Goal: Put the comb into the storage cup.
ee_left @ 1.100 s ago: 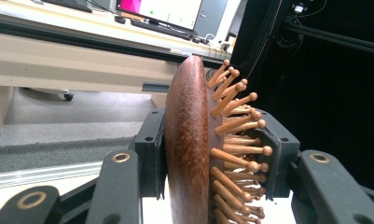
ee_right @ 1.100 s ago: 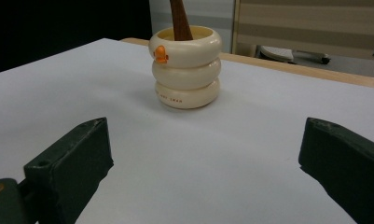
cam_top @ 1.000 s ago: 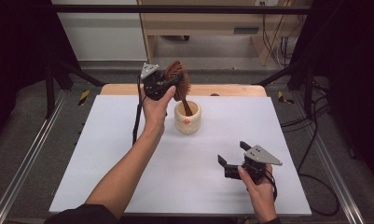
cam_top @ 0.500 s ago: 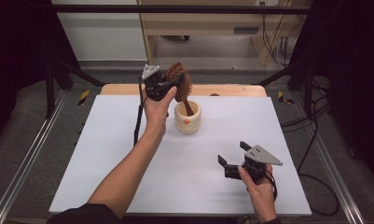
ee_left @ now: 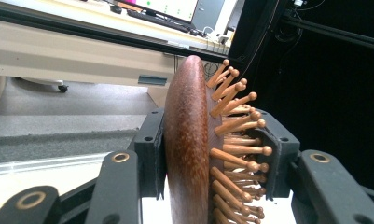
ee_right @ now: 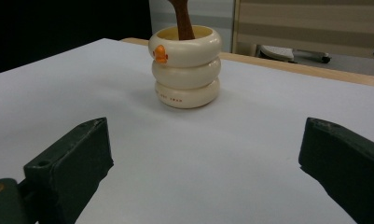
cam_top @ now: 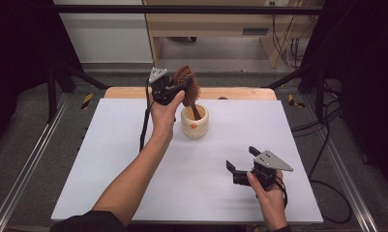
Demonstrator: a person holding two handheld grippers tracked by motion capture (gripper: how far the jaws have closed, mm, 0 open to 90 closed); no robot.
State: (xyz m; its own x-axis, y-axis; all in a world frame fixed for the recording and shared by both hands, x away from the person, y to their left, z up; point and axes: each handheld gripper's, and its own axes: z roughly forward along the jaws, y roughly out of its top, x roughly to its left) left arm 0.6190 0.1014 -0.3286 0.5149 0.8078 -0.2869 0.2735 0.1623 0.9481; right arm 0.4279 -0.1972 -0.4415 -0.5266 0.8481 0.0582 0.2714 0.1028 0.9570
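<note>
A cream ribbed cup (cam_top: pixel 195 123) (ee_right: pixel 186 65) with an orange mark stands on the white table toward the back centre. A brown wooden hairbrush (cam_top: pixel 187 85) (ee_left: pixel 189 144) stands with its handle down in the cup. My left gripper (cam_top: pixel 178 88) (ee_left: pixel 210 154) is shut on the brush head, one jaw on the smooth back and one on the pegs. My right gripper (cam_top: pixel 241 162) (ee_right: pixel 208 163) rests low near the table's front right, jaws wide open, nothing between them, pointing at the cup.
The white table top (cam_top: pixel 109 159) has a wooden strip (cam_top: pixel 235 93) along its far edge. Metal rails (cam_top: pixel 22 169) run along both sides, cables (cam_top: pixel 322 145) trail off the right, and a wooden bench (cam_top: pixel 206 29) stands beyond.
</note>
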